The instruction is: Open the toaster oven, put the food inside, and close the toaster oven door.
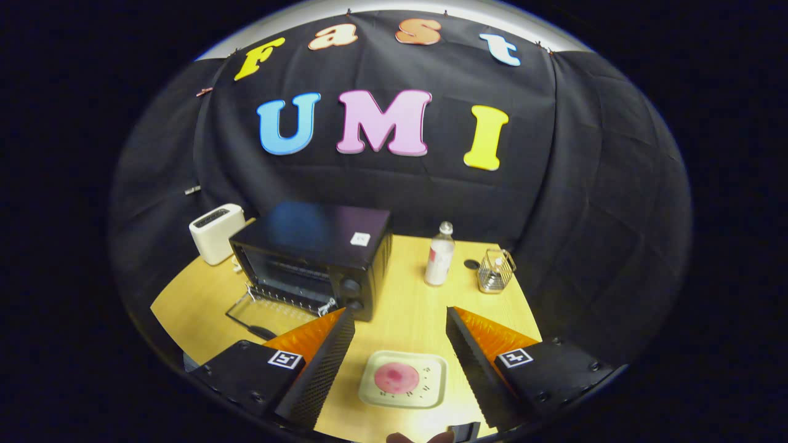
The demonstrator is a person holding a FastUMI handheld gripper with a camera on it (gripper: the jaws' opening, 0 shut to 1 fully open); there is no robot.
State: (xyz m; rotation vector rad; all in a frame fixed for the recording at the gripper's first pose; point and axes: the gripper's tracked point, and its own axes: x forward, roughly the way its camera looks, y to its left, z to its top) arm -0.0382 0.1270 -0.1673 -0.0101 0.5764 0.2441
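A black toaster oven (320, 255) stands on the wooden table (406, 314), ahead and left of my fingers. Its glass door (266, 314) hangs open, folded down flat toward me, and a wire rack shows inside. A round pink piece of food (396, 377) lies on a pale square plate (431, 384) on the table, below and between my two fingers. My gripper (400, 315) is open and wide, held above the table with nothing between its fingers. The left fingertip (341, 320) hovers near the oven's front right corner.
A white toaster (215, 232) stands left of the oven at the table's back edge. Right of the oven stand a clear bottle (439, 255) with a pale label and a small wire basket (495, 271). A small dark disc (471, 264) lies between them.
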